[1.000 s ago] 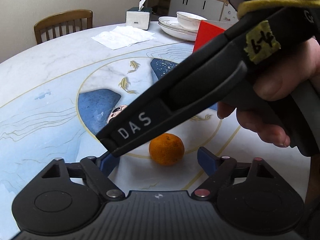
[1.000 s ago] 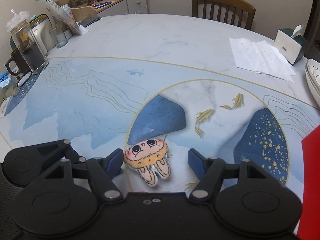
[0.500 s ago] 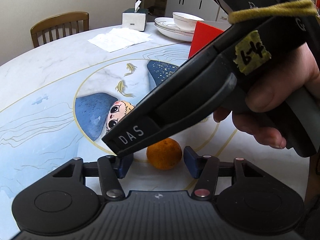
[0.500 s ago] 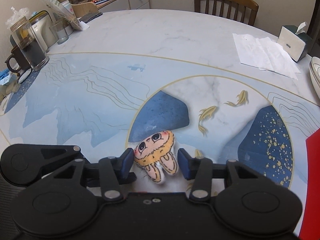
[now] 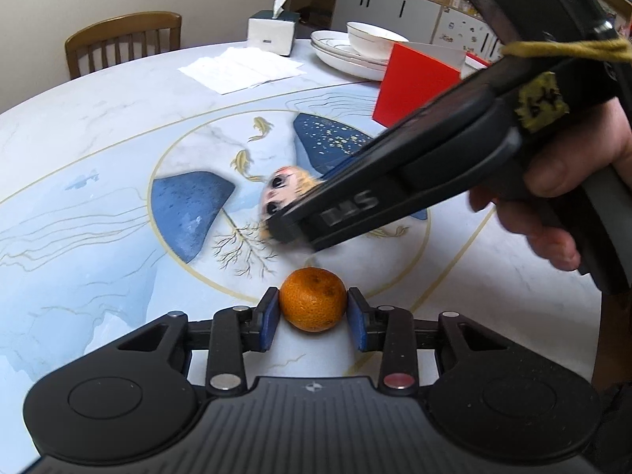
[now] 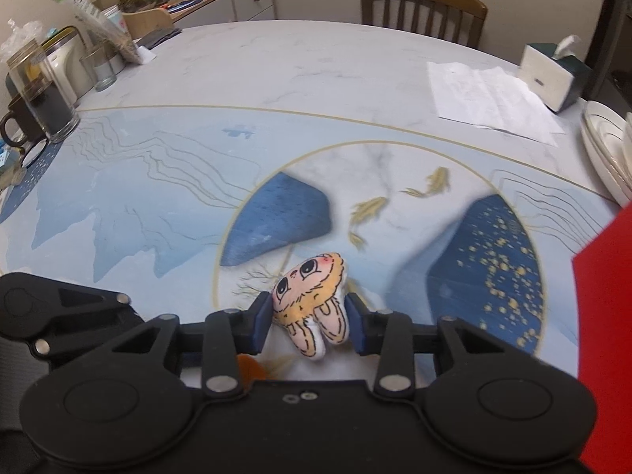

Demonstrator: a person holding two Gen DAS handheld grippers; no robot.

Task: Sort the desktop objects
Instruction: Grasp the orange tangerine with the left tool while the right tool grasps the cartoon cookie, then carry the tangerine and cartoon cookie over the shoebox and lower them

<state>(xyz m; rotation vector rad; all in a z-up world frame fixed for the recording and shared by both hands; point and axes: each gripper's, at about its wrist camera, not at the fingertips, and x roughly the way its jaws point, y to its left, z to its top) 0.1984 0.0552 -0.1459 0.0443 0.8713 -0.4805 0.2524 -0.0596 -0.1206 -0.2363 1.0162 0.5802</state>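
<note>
My left gripper (image 5: 313,314) is shut on a small orange mandarin (image 5: 313,299), which sits low over the table between the blue pads. My right gripper (image 6: 310,322) is shut on a small plush bunny toy (image 6: 312,304) with big eyes and pink ears, held tilted a little above the table. In the left wrist view the right gripper crosses from the right, and the blurred toy (image 5: 282,191) shows at its tip. A red box (image 5: 414,87) stands at the back right; its edge also shows in the right wrist view (image 6: 608,316).
Stacked white plates and a bowl (image 5: 355,49), a tissue box (image 5: 272,31) and paper sheets (image 5: 241,69) lie at the far side. A glass jar and mug (image 6: 39,106) stand at the left edge. Wooden chairs (image 6: 422,6) stand beyond the table.
Both grippers have closed: the left onto the mandarin, the right onto the plush toy. The right gripper has lifted the toy off the table and moved it to the right.
</note>
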